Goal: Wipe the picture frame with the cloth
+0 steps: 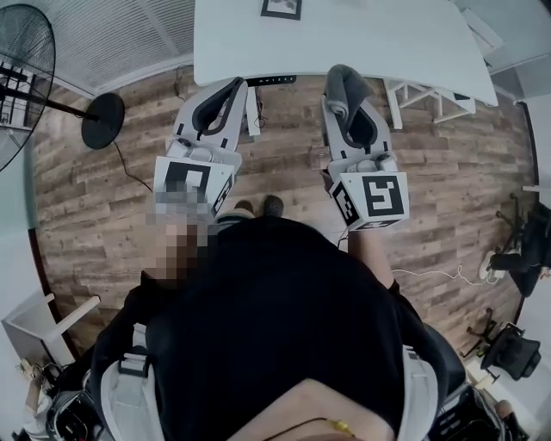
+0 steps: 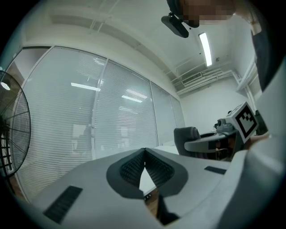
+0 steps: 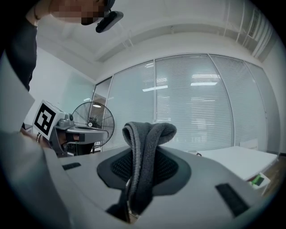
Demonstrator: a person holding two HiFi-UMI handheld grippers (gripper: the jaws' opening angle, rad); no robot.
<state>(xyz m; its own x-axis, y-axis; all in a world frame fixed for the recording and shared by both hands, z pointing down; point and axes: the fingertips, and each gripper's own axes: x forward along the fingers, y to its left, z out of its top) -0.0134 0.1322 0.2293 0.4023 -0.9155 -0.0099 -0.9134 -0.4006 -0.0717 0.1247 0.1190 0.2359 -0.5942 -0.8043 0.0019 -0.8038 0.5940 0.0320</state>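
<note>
- Gripping the grey cloth (image 3: 149,134), the right gripper (image 1: 346,102) was clenched on it, with a fold standing above the jaws.
- Left gripper (image 2: 144,152) was clamped shut with nothing in it.
- Picture frame (image 1: 281,8) lay on the white desk (image 1: 387,43), well ahead of both grippers and forward-left of the right one.
- Neither gripper was clearly nearer.
- Frame's long axis could not be judged.

A white tabletop (image 1: 387,43) stands over a wood-plank floor (image 1: 456,172). A black standing fan (image 1: 102,121) is at the left, near slatted window blinds (image 2: 120,112).
</note>
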